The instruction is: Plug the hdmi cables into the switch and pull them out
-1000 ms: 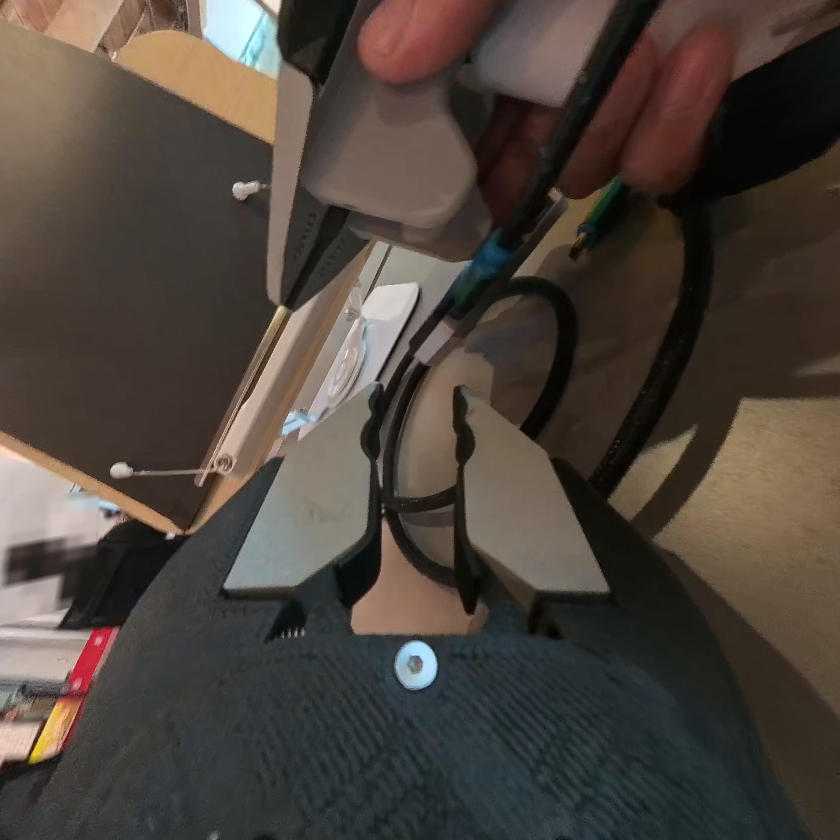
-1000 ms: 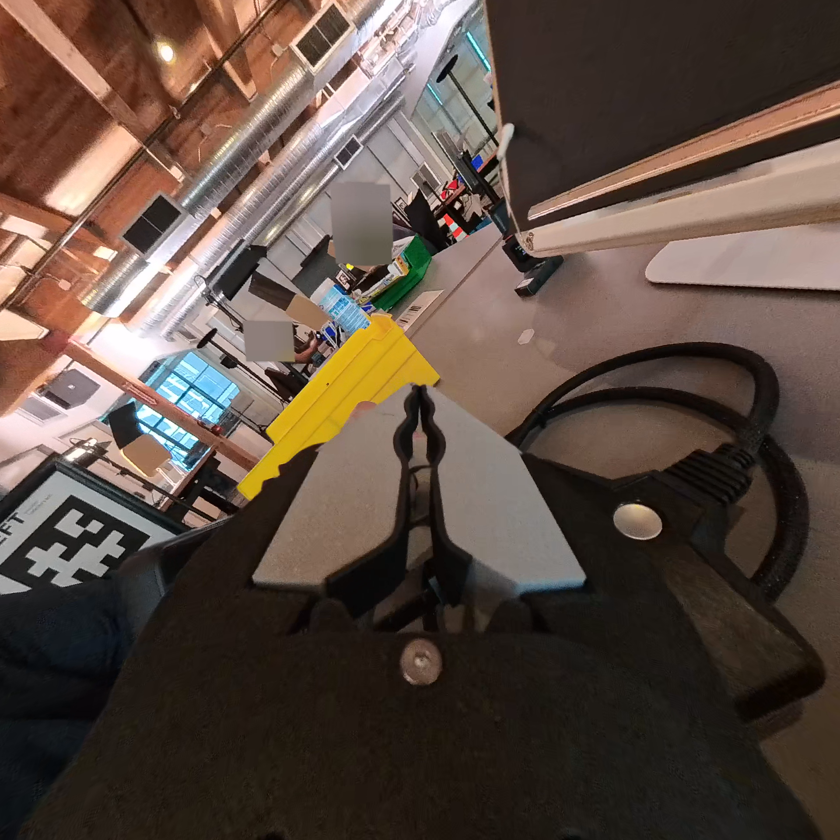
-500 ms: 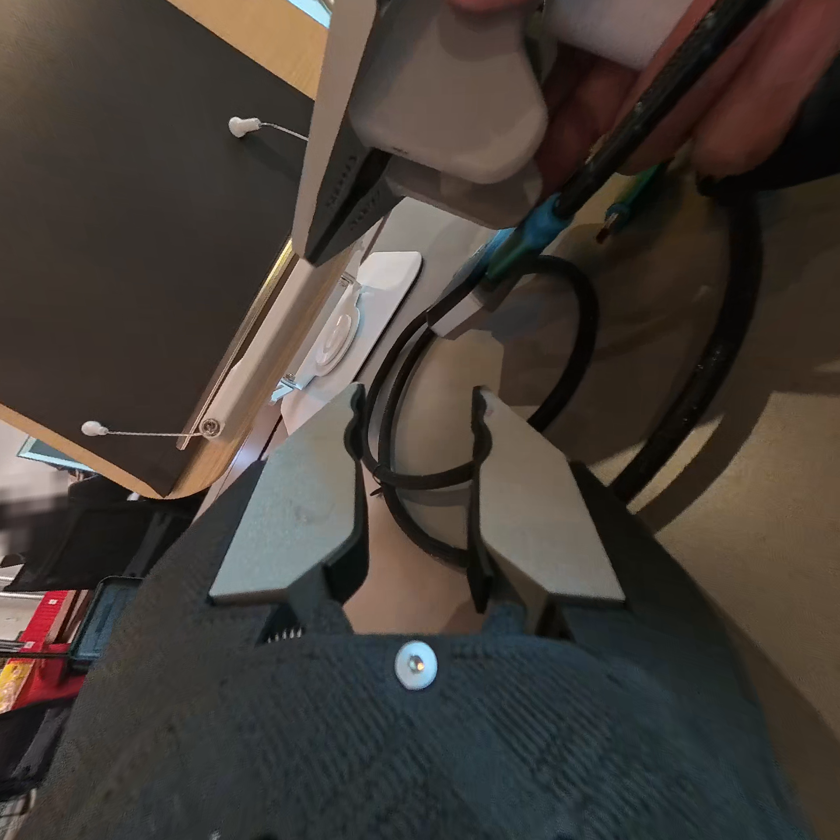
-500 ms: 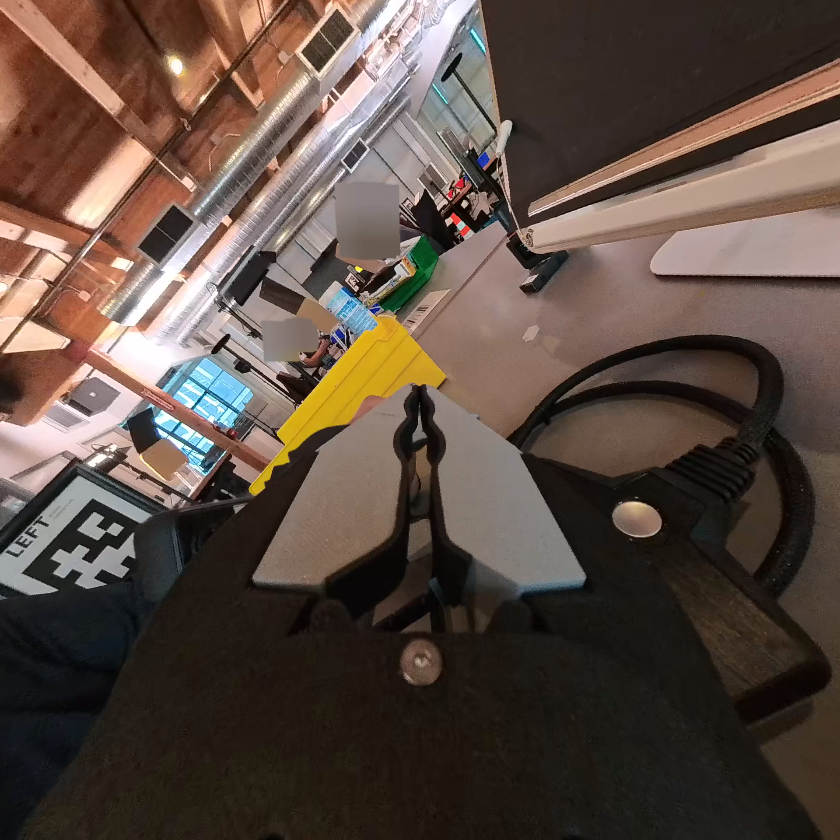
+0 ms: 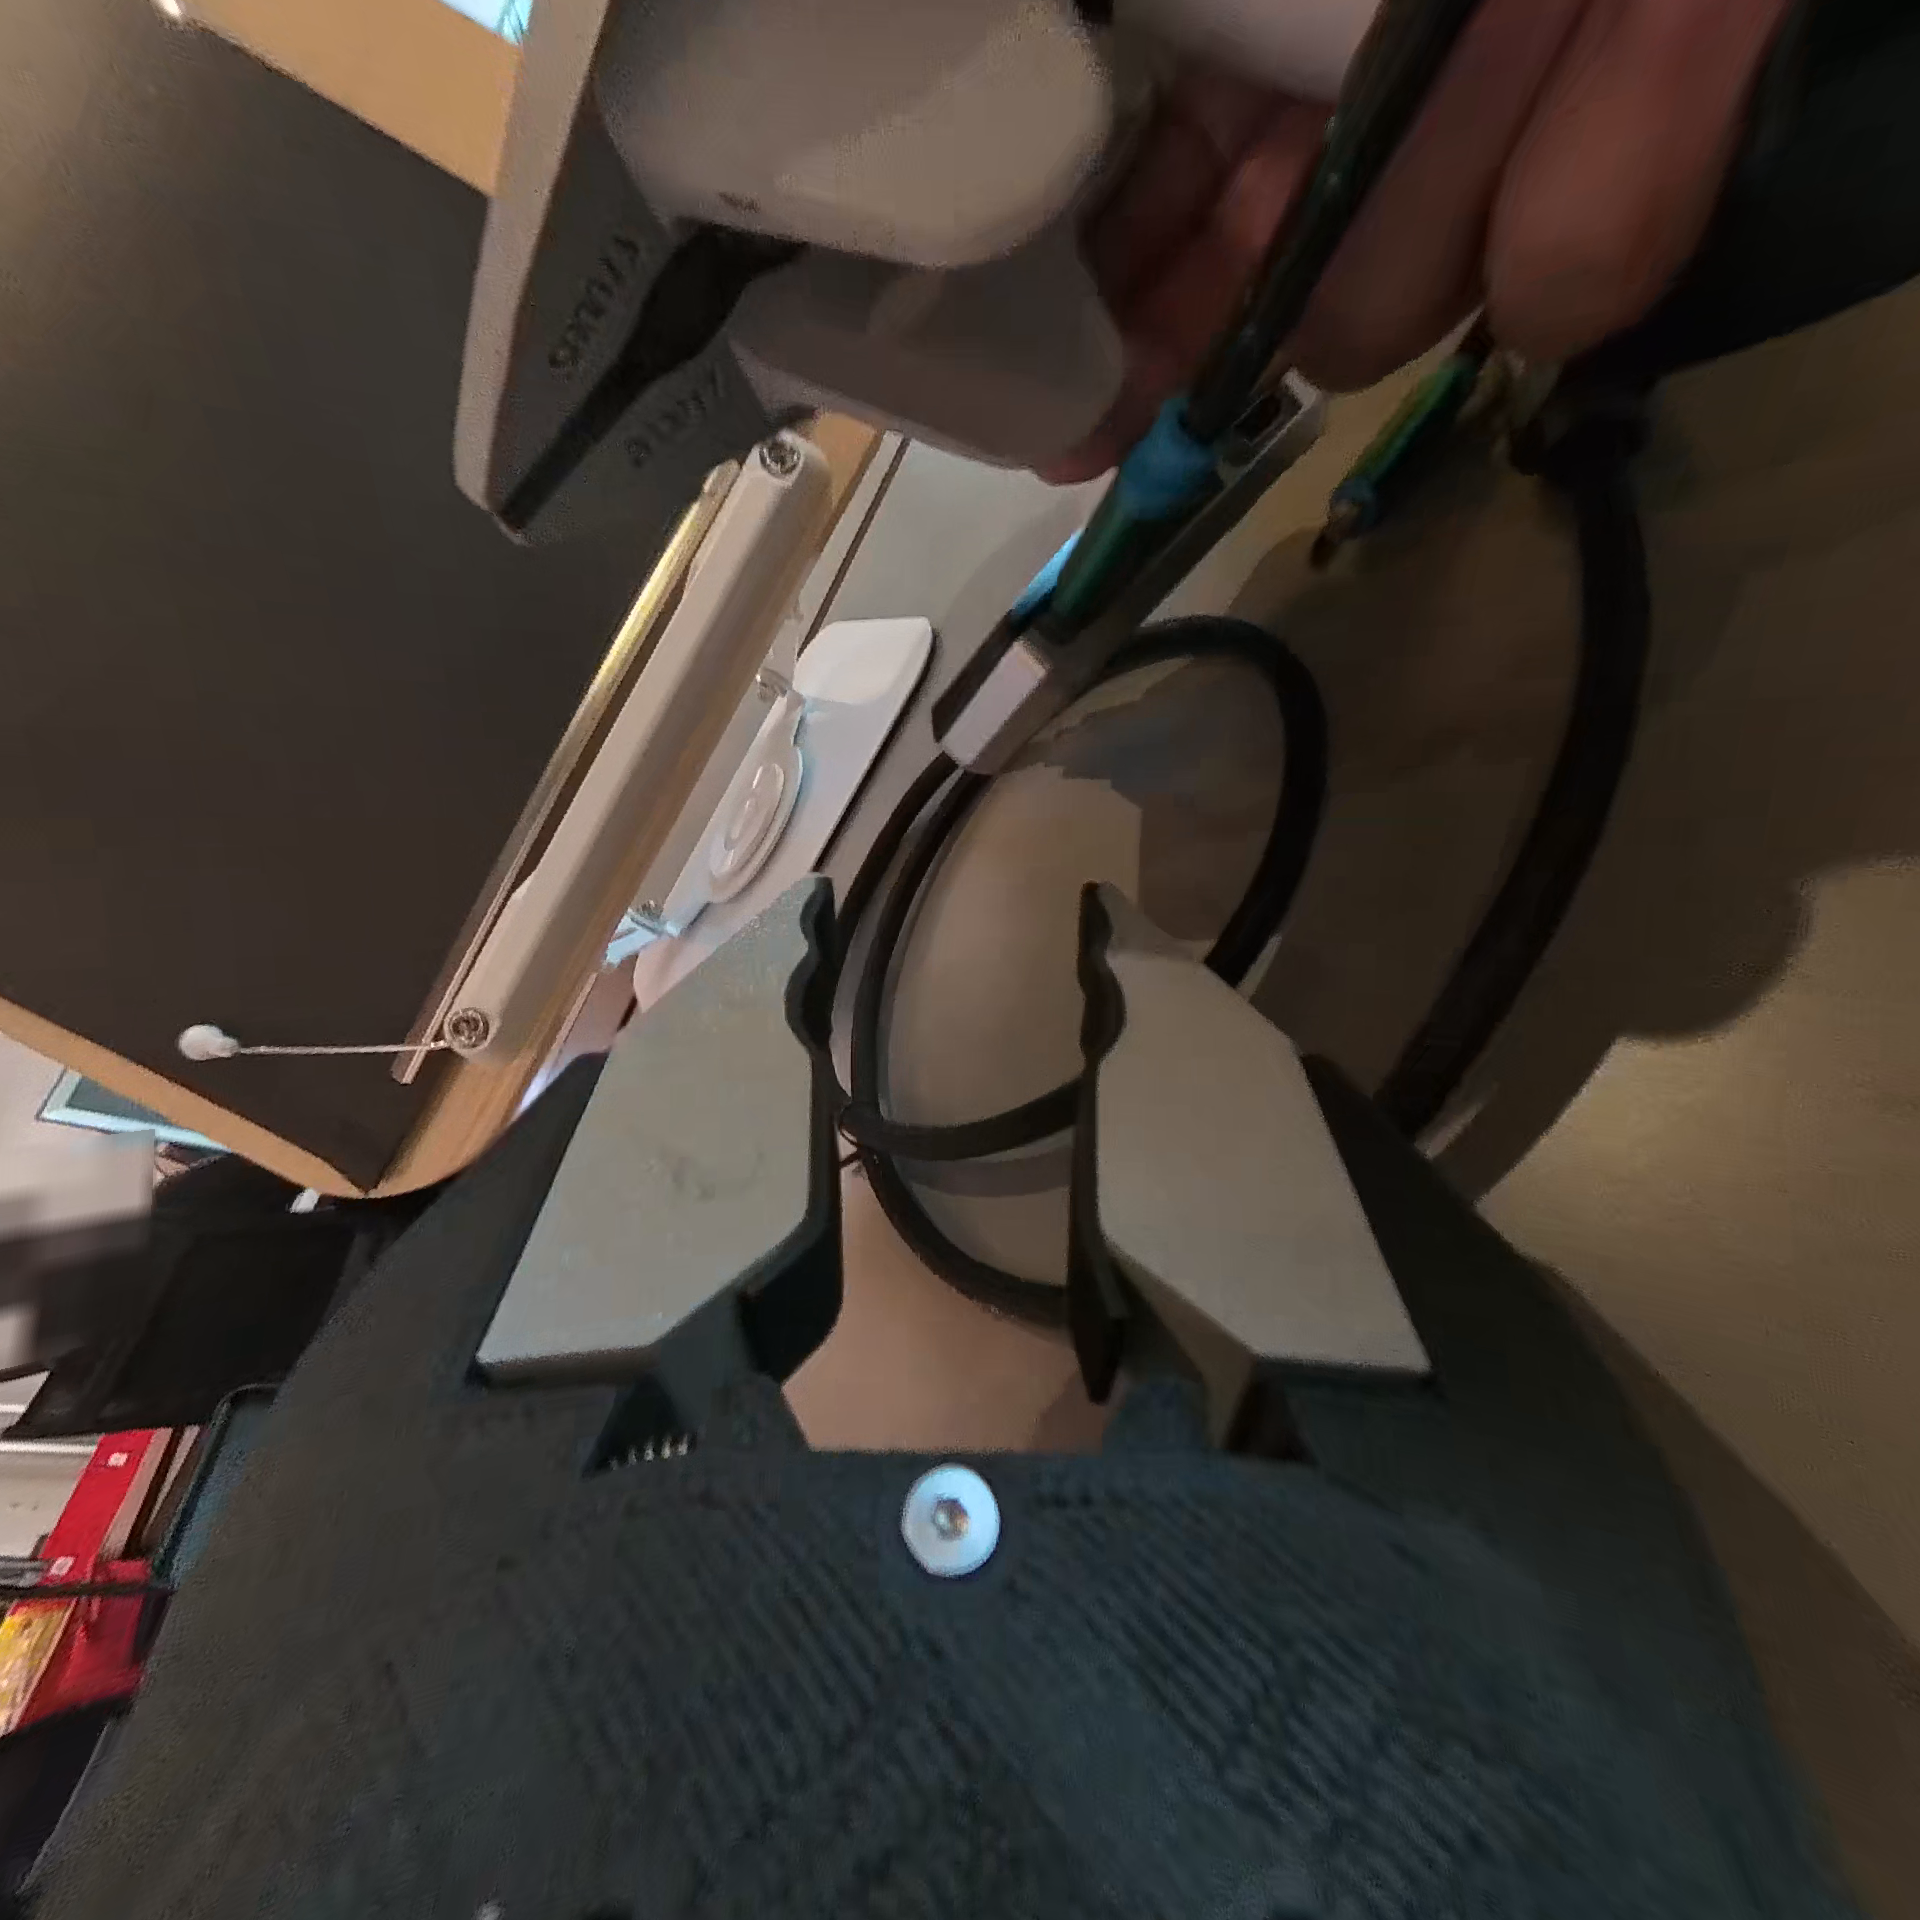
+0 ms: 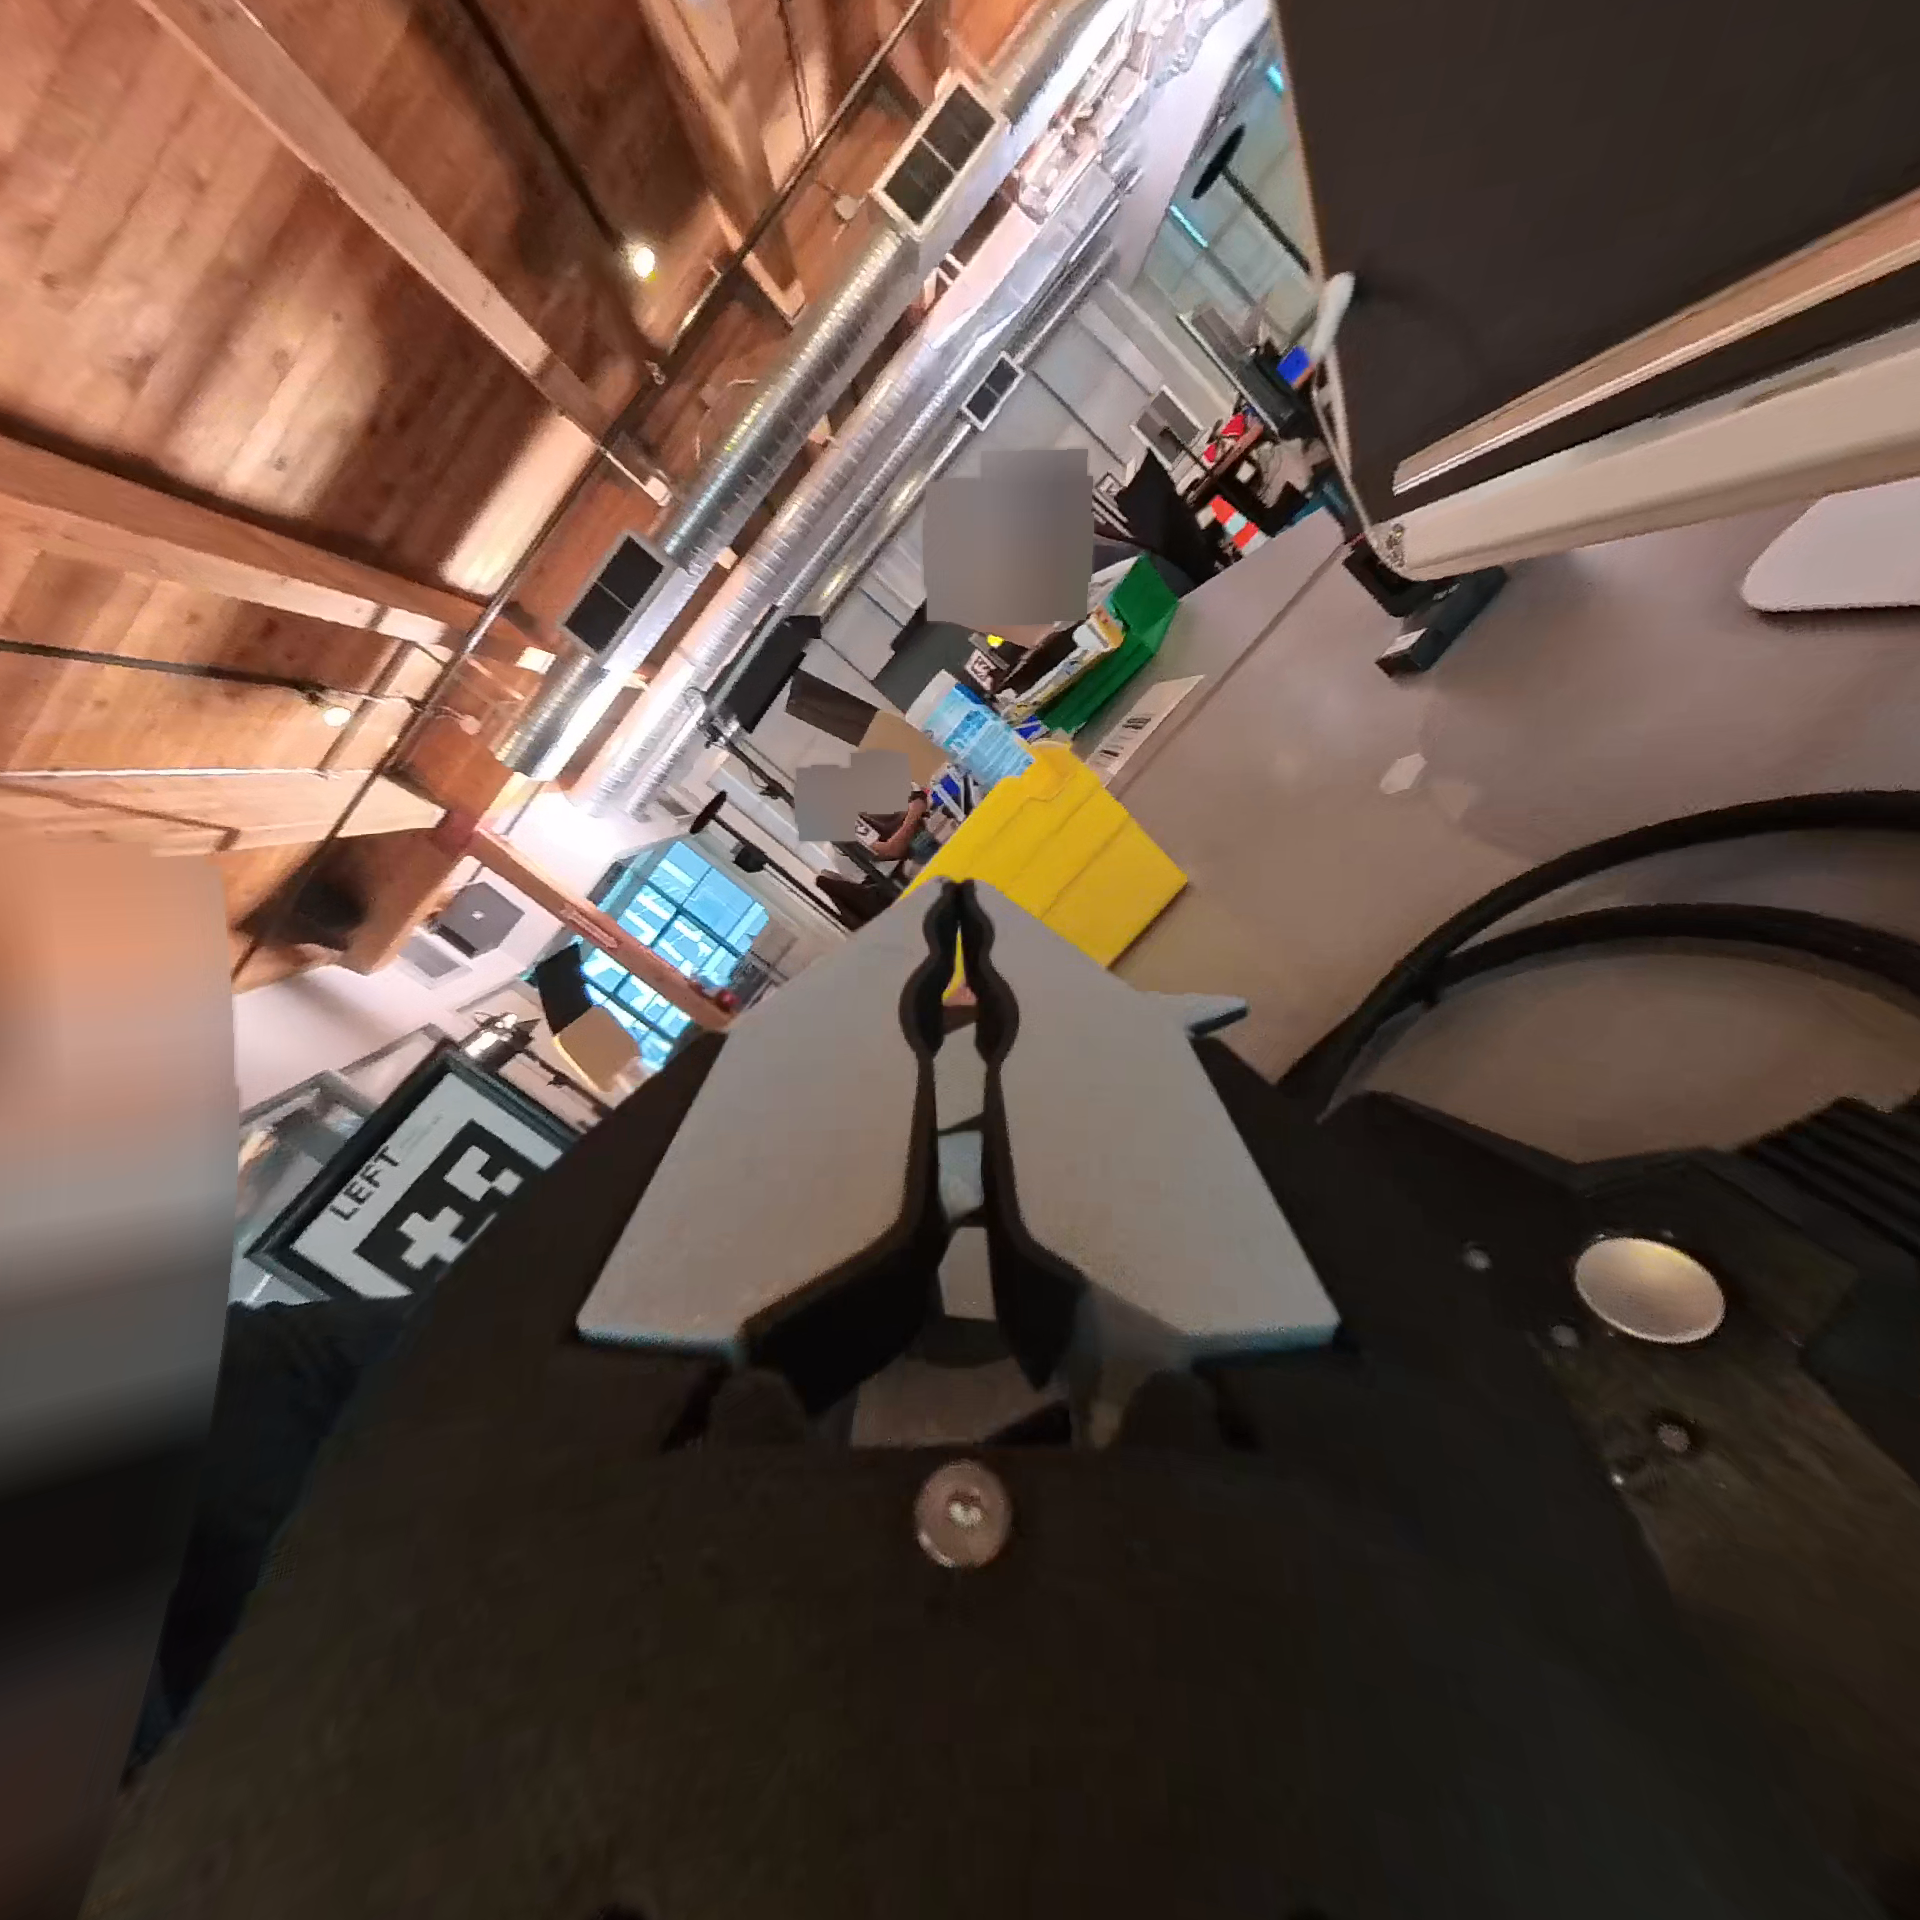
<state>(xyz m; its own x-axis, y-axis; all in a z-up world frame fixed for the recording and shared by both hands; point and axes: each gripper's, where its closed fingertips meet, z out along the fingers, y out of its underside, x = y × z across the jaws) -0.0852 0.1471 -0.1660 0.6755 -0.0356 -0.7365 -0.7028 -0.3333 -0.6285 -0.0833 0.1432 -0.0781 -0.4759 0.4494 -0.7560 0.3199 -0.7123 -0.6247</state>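
Observation:
In the left wrist view my left gripper (image 5: 951, 925) is open and empty over thin black cable loops (image 5: 1288, 790) on the tan table. A thicker black cable (image 5: 1590, 779) curves to its right. Above, a hand (image 5: 1558, 156) holds the right gripper (image 5: 520, 499), with a thin silver-edged box (image 5: 997, 717) and a blue-green plug (image 5: 1164, 478) under it. In the right wrist view my right gripper (image 6: 956, 904) is shut, tips touching. A black switch (image 6: 1507, 1351) with a round silver button lies at its lower right, a black HDMI plug (image 6: 1829, 1143) in it.
A black panel with a wooden edge (image 5: 208, 520) and a white rail (image 5: 665, 727) stand at the table's far side, with a flat white pad (image 5: 862, 675) below. A yellow bin (image 6: 1049, 862) sits farther along the table. A black-and-white marker board (image 6: 416, 1195) shows at the left. My right fingertips sit around 9 centimetres from my left ones.
My left gripper has opened wider and shifted, so the panel and right gripper look nearer. My right gripper stays shut; its view has tilted and the switch sits lower right.

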